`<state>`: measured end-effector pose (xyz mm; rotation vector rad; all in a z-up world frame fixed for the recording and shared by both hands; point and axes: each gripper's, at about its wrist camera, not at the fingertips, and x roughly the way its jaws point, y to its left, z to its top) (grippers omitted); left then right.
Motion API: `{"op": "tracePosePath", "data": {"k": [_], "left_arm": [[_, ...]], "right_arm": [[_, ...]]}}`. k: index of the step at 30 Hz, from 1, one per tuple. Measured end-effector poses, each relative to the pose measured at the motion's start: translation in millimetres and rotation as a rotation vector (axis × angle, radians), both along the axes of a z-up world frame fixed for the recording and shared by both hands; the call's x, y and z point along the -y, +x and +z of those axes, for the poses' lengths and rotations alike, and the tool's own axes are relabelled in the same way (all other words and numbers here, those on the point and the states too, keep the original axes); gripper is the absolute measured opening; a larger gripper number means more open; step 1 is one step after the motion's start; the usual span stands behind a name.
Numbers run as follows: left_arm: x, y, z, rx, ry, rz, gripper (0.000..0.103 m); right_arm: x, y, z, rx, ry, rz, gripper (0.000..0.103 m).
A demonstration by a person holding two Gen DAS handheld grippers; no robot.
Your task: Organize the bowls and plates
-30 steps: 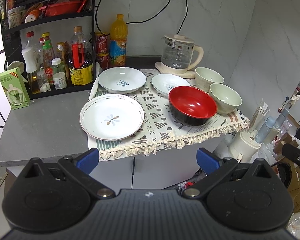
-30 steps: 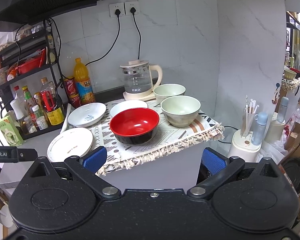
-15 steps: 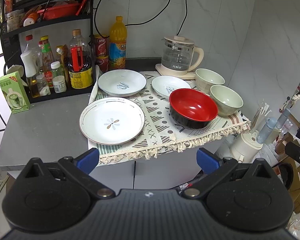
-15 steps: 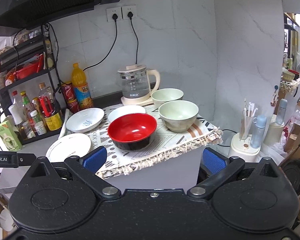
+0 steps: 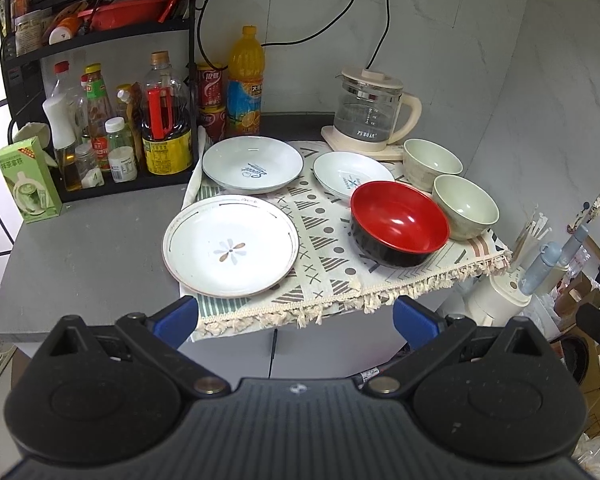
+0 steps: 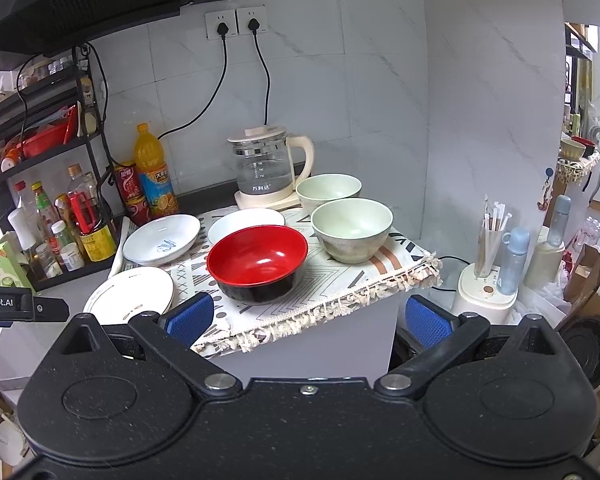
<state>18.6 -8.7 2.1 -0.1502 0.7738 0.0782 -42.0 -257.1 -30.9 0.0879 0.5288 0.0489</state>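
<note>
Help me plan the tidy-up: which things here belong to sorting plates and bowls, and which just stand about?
Belong to the job:
flower plate
two white dishes
red bowl
two pale green bowls

Just standing about:
glass kettle
orange juice bottle
sauce bottles
green carton

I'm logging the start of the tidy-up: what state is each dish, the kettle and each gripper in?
flower plate: empty, unstacked
large white dish: empty
small white dish: empty
red bowl: upright, empty
near green bowl: upright, empty
far green bowl: upright, empty
kettle: lid on
left gripper: open
right gripper: open
</note>
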Motion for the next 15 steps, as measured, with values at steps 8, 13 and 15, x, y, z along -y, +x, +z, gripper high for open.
{"op": "tracePosePath", "data": {"k": [8, 13, 15], "left_arm": [[-4, 17, -5, -0.010, -0.001, -0.017, 0.102], [-3, 32, -7, -0.019, 0.001, -0.045, 0.102], [-2, 39, -9, -0.020, -0.008, -0.057, 0.102]], "right_arm": [[-9, 10, -2, 0.002, 0.012, 0.001, 0.103], [-11, 19, -4, -0.007, 0.008, -0.006, 0.103], [-10, 23, -5, -0.014, 0.015, -0.012, 0.103]]}}
